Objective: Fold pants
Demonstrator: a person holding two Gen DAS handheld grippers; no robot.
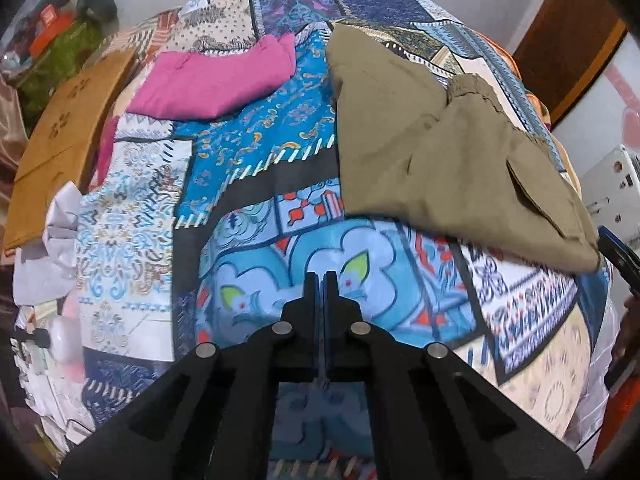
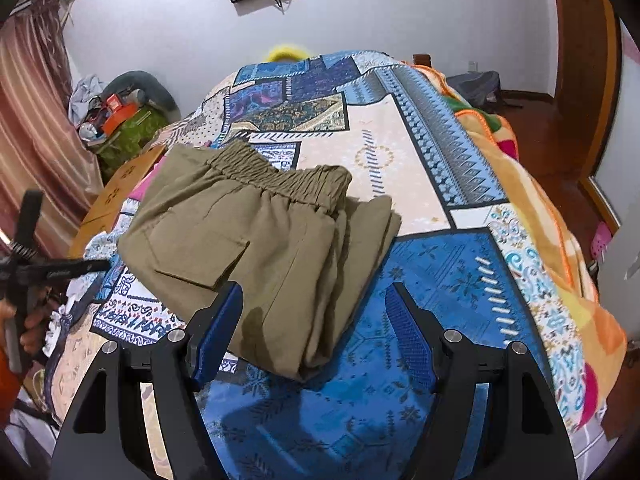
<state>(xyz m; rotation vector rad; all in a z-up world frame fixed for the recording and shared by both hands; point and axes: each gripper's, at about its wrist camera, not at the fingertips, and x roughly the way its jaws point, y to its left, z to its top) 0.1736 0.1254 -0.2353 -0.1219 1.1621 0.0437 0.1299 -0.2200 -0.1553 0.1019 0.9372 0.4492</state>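
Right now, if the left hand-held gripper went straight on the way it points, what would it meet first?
Probably the bedspread: the shut left hand-held gripper points at bare patchwork, and the pants lie off to its right. Depth is unclear.

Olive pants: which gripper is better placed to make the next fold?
Right, probably. The right gripper is open, its fingers either side of the near edge of the olive pants. The left gripper is shut over bare bedspread, with the pants off to its right.

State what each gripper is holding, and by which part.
Nothing is held. The left gripper is shut on nothing above the bedspread; the right gripper stands open over the olive pants.
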